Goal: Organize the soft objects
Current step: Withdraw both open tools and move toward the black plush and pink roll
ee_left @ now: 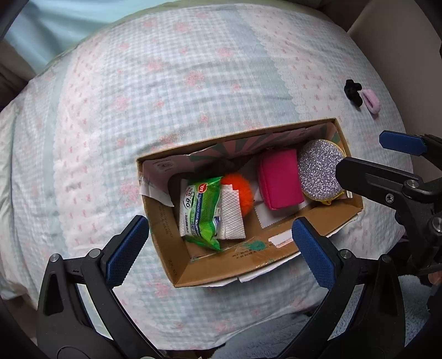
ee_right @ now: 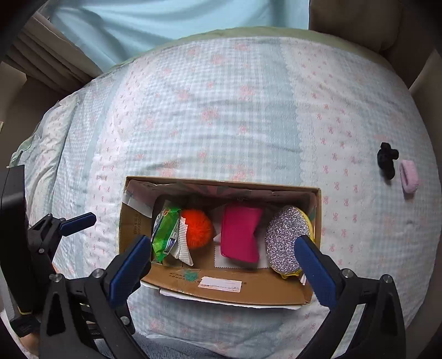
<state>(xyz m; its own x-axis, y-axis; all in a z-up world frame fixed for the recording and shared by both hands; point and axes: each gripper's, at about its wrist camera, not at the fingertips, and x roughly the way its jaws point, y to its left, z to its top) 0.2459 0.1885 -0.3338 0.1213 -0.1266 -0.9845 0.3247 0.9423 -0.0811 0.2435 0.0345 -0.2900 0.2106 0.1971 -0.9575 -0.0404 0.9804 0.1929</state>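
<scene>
A cardboard box (ee_left: 165, 237) (ee_right: 276, 292) lies open on the bed. Inside are a green wipes pack (ee_left: 203, 210) (ee_right: 164, 234), an orange pom-pom (ee_left: 240, 187) (ee_right: 197, 229), a pink pouch (ee_left: 279, 179) (ee_right: 240, 233) and a glittery silver sponge (ee_left: 320, 168) (ee_right: 286, 240). A black scrunchie (ee_left: 353, 91) (ee_right: 386, 160) and a pink scrunchie (ee_left: 371, 100) (ee_right: 408, 175) lie on the bed to the right. My left gripper (ee_left: 221, 248) is open and empty above the box's near wall. My right gripper (ee_right: 223, 265) is open and empty above the box; it also shows in the left wrist view (ee_left: 373, 154).
The bed cover (ee_left: 193, 82) (ee_right: 234, 110) is checked blue and white with pink bows. A light blue curtain (ee_right: 165, 22) hangs behind the bed. A beige cushion (ee_right: 359, 22) sits at the back right. A fluffy blue rug (ee_left: 359, 331) lies below the bed's near edge.
</scene>
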